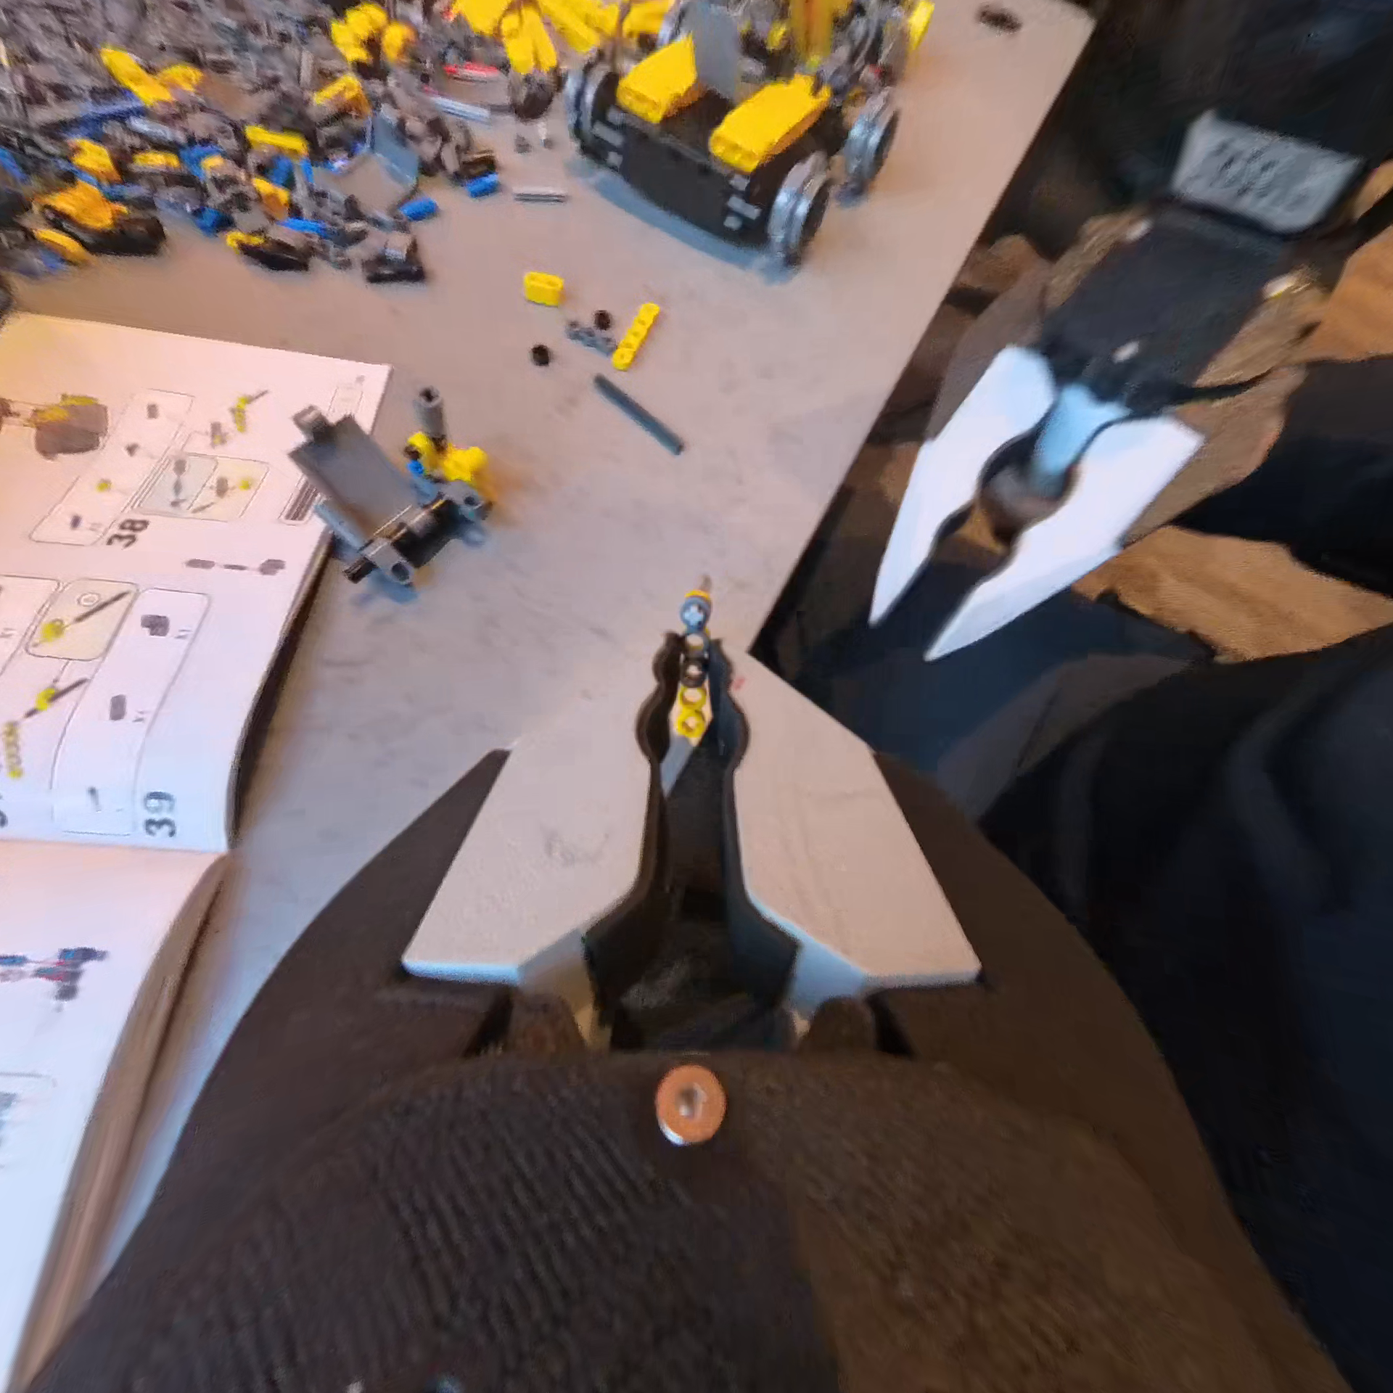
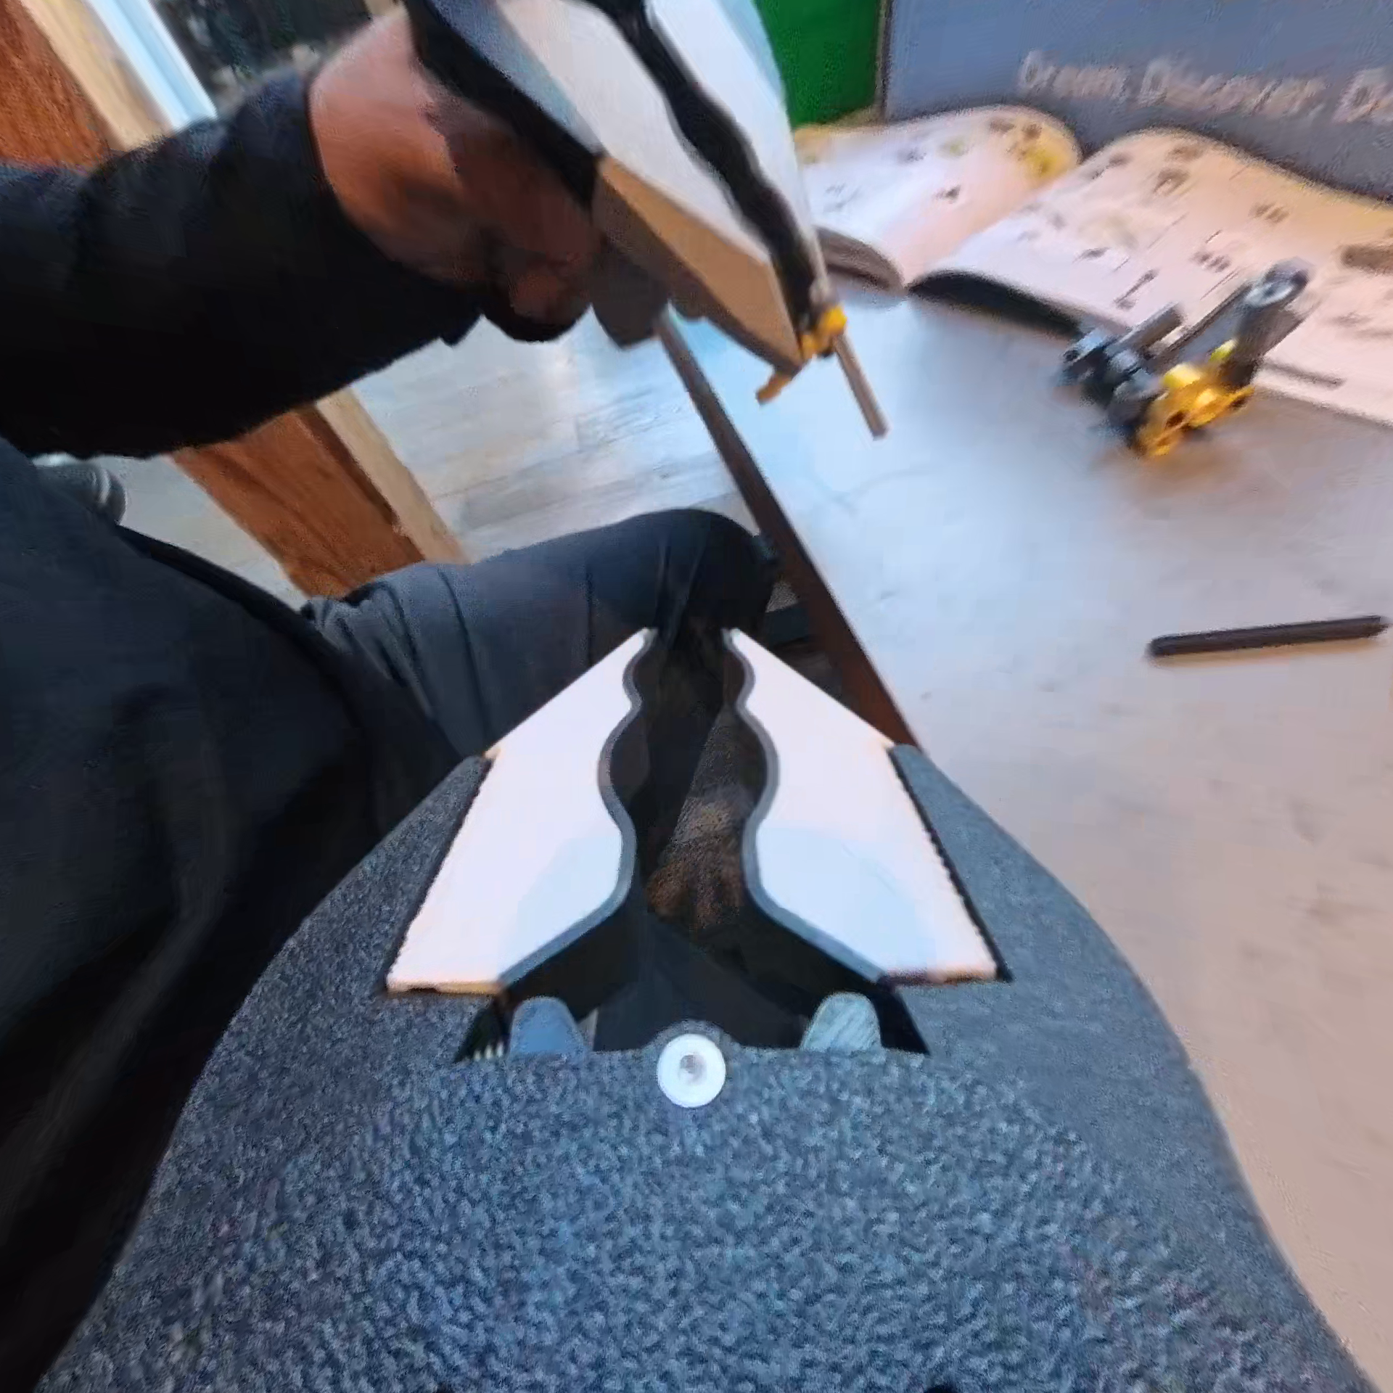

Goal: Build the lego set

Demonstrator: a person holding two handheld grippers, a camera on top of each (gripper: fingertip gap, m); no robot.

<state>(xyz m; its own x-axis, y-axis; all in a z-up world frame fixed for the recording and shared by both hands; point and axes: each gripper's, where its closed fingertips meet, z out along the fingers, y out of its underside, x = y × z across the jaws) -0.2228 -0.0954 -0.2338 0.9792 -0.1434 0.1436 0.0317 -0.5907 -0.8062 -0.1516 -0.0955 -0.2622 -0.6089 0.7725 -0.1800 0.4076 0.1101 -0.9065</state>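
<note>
My left gripper (image 1: 692, 663) is shut on a thin yellow holed beam (image 1: 690, 708) with a grey axle and a blue piece at its tip, held above the table's near edge. It also shows at the top of the right wrist view (image 2: 810, 343), with the yellow beam (image 2: 823, 326) and axle sticking out. My right gripper (image 2: 690, 637) is slightly open and empty, off the table edge over a person's dark-clothed lap; it shows in the left wrist view (image 1: 908, 633) too. A small grey, black and yellow assembly (image 1: 399, 497) lies on the table (image 2: 1183, 377).
An open instruction booklet (image 1: 151, 565) lies left. A dark axle (image 1: 637, 414) and loose yellow pieces (image 1: 637, 335) lie mid-table. A yellow and black wheeled model (image 1: 724, 151) and a pile of parts (image 1: 188, 151) sit at the back. The table edge (image 2: 814, 595) runs diagonally.
</note>
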